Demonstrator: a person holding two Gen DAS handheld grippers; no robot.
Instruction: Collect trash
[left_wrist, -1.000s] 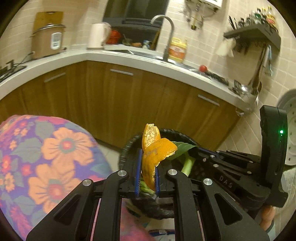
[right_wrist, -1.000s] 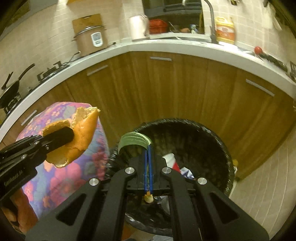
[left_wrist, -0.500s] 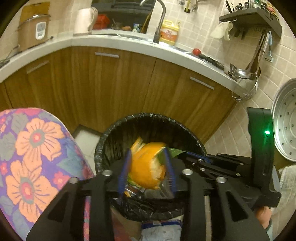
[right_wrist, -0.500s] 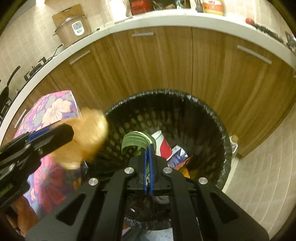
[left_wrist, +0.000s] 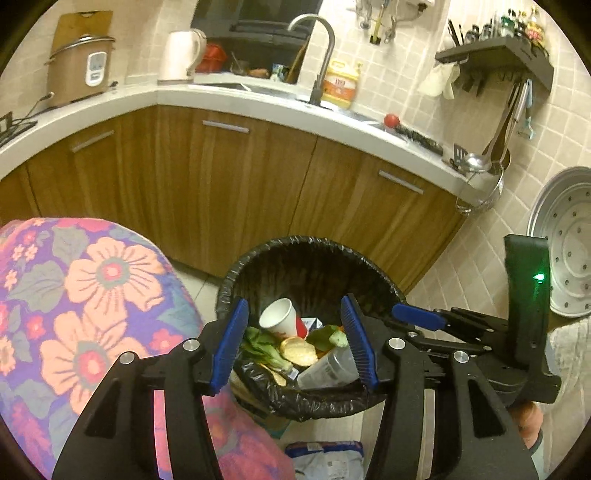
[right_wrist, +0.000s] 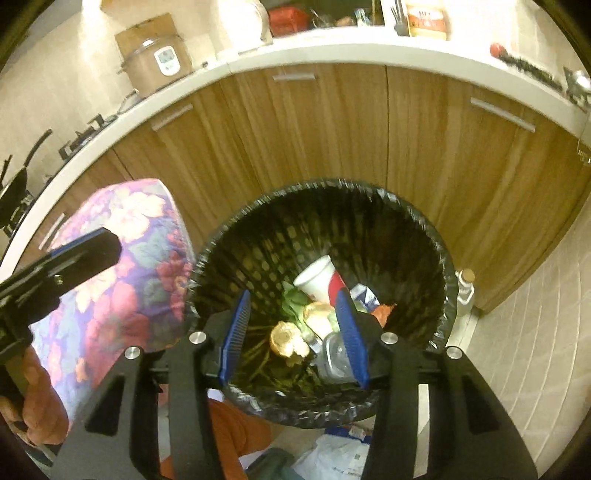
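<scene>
Kitchen floor: both grippers hang over the bin (left_wrist: 314, 254), jaws opening, empty.
Left gripper (left_wrist: 295, 339) and right gripper (right_wrist: 293, 332) have dropped their scraps; next, fetch more trash.

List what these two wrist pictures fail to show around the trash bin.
- Trash bin near rim and base: left wrist view, covered by the left claw, whose jaws are opening with nothing between them.
- Clear plastic bottle: right wrist view, partly behind the right claw's finger.
- Packaging on the floor: left wrist view, cut off by the bottom edge, print unreadable.
- Small bottle beside the bin: right wrist view, too small to identify.
</scene>
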